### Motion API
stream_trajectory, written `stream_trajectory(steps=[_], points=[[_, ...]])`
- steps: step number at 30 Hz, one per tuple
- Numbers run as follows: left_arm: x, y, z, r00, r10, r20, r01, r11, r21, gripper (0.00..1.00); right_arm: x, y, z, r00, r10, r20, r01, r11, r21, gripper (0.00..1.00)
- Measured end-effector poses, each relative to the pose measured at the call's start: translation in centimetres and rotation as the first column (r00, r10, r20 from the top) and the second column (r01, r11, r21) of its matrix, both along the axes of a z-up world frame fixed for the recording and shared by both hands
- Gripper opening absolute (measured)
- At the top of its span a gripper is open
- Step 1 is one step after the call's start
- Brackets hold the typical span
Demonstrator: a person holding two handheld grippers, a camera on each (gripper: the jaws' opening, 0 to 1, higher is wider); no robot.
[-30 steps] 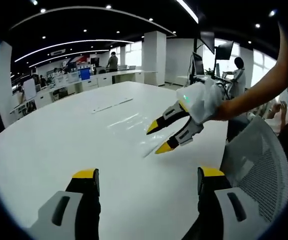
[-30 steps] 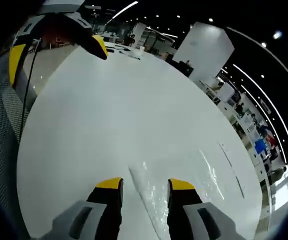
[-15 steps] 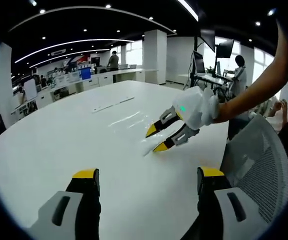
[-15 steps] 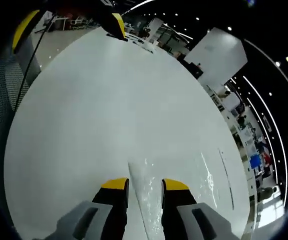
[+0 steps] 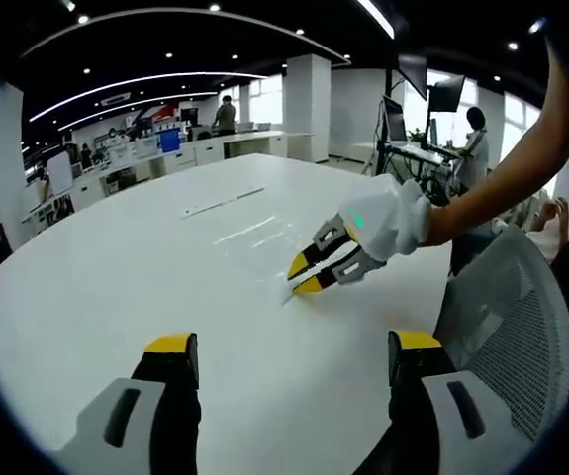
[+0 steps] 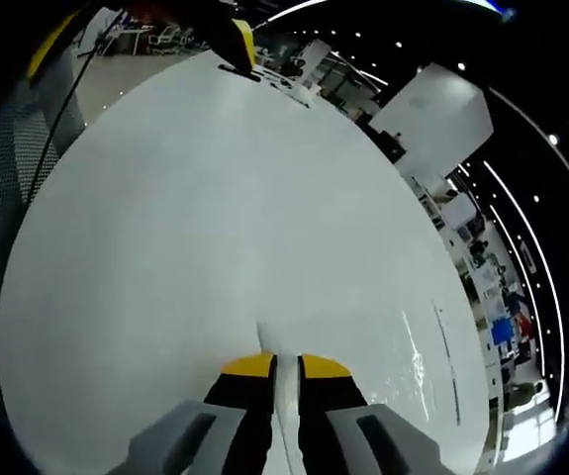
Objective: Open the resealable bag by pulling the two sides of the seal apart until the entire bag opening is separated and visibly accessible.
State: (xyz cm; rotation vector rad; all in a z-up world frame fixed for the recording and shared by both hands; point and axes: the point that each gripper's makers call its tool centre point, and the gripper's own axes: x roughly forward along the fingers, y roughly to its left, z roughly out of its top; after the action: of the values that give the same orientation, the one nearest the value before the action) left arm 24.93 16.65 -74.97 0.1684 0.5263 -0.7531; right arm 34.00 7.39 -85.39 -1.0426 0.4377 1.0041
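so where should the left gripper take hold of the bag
Probably the top layer of the bag at its near edge, just beside where the right gripper pinches it. The bag lies flat on the white table, so the left gripper, jaws open, should come in low from the near side.

The clear bag (image 5: 254,237) is near-invisible glare on the desk (image 5: 116,287), its outline hard to trace. The right gripper's (image 6: 286,368) fingers (image 6: 249,368) hide the bag edge between them; its seal cannot be made out.
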Motion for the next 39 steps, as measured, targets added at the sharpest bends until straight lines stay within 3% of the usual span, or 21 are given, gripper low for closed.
stream_trajectory(steps=[7,11,17,21,34,37,39], points=[[-0.3,-0.8,-0.2,0.999,-0.033,-0.007,0.033,0.999,0.013,0.77,-0.2,-0.1,-0.1,1.0,-0.012,-0.012,0.012,1.0,0.02,0.01],[-0.4,-1.1,-0.6,0.997,-0.078,0.006,0.078,0.994,0.076,0.76,-0.4,-0.3,0.8,1.0,-0.007,0.003,0.007,0.999,0.033,0.0],[-0.4,-1.8,-0.6,0.995,-0.099,0.014,0.097,0.991,0.088,0.74,-1.1,-0.8,2.0,1.0,-0.015,0.003,0.014,0.998,0.057,0.0],[-0.2,-2.1,-0.3,0.994,-0.103,0.027,0.101,0.992,0.077,0.66,-1.9,-0.9,2.7,1.0,-0.018,-0.007,0.019,0.997,0.079,0.0],[-1.0,-2.5,0.0,0.99,-0.131,0.047,0.125,0.986,0.108,0.59,-5.3,-0.3,3.9,0.999,0.005,-0.051,0.001,0.993,0.118,0.0],[-1.5,-2.7,0.2,0.987,-0.149,0.053,0.142,0.984,0.11,0.45,-5.7,-0.1,4.3,0.998,0.004,-0.064,0.005,0.991,0.134,0.0],[-1.6,-2.9,0.2,0.987,-0.153,0.054,0.147,0.984,0.105,0.44,-6.0,0.0,4.6,0.998,0.005,-0.065,0.004,0.99,0.138,0.0]])
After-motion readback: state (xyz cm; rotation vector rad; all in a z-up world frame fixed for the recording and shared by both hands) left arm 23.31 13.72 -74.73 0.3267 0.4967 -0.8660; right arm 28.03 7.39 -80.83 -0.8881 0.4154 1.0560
